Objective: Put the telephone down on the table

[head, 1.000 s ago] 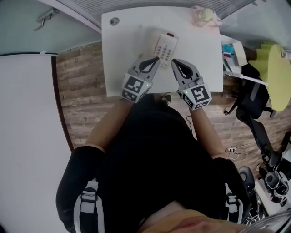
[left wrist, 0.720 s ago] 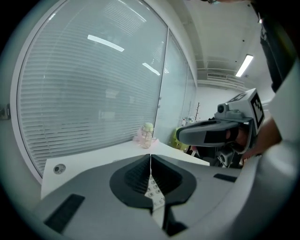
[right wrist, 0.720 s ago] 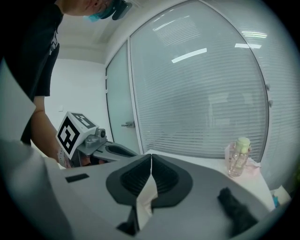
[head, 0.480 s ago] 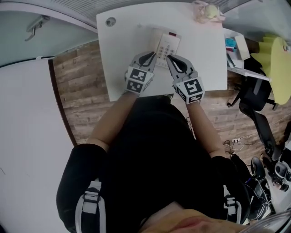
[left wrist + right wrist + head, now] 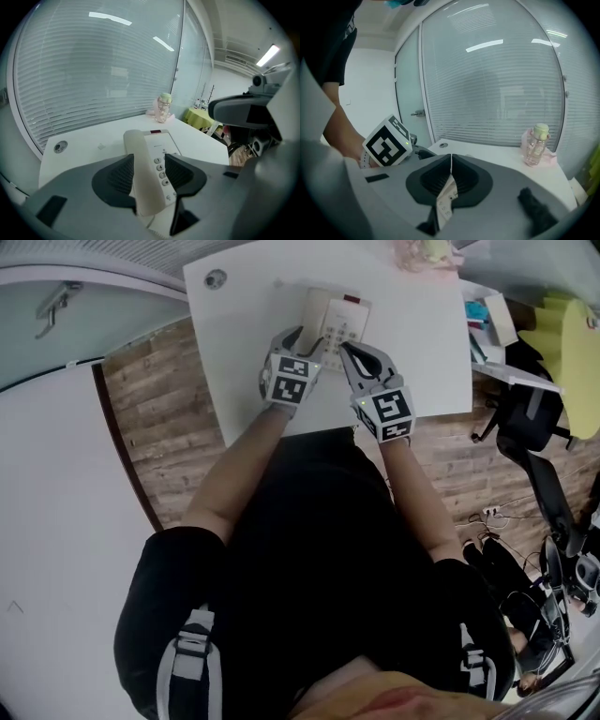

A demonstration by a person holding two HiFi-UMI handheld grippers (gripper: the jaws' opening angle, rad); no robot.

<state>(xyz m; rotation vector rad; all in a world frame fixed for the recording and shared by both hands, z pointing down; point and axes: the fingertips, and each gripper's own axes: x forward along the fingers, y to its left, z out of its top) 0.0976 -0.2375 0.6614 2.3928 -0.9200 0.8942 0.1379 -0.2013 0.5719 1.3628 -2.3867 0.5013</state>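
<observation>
- Left gripper (image 5: 149,163) — jaws opening and straddling the cream plastic handset (image 5: 139,147), pads not pressing on it yet. If they close off-centre, the right pad could land on the keypad at 3 o'clock of the handset. The smooth, rounded shell could also squirt out.
- Right gripper (image 5: 451,168), at 3 o'clock of the left one — jaws together on a white printed paper slip (image 5: 446,197). It can't steady the base like this, so a handset lift may drag the base by its cord. The cord is not clear in these views.
- Cream push-button desk telephone (image 5: 161,140) lies flat on the white table (image 5: 89,140) at 12 o'clock, with the handset on its cradle. A tilted lift could catch on the cradle.
- Clear pink-tinted plastic bottle with a pale green cap (image 5: 163,107), far corner at 1 o'clock — well apart. Only a wide swing would topple it.
</observation>
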